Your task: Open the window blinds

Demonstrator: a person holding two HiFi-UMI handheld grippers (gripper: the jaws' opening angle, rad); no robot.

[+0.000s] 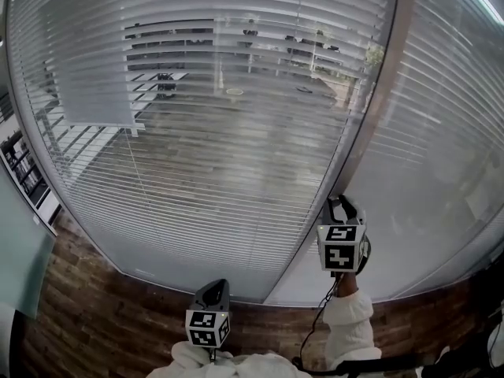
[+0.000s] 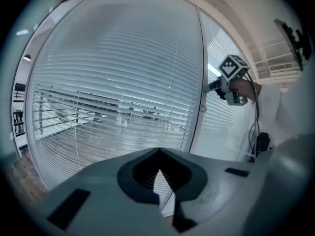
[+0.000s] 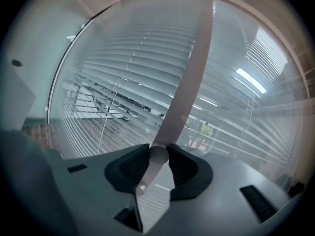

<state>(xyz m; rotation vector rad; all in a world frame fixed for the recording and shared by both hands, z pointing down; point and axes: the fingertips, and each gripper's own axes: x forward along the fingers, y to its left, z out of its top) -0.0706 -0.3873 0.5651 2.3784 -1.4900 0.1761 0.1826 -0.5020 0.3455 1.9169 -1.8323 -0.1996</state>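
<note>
Two units inspected. My right hand-held gripper [image 3: 158, 148] is clamped, jaws partway apart, on a round control knob [image 3: 158, 156] at the window post [image 3: 192, 73] bordering the window blinds [image 1: 220, 132]. My left hand-held gripper [image 2: 158, 154] is closed and empty, clear of the blinds.

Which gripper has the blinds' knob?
The right gripper, raised at the window frame, with its jaws closed on the round knob. The left gripper hangs lower, jaws together on nothing.
</note>
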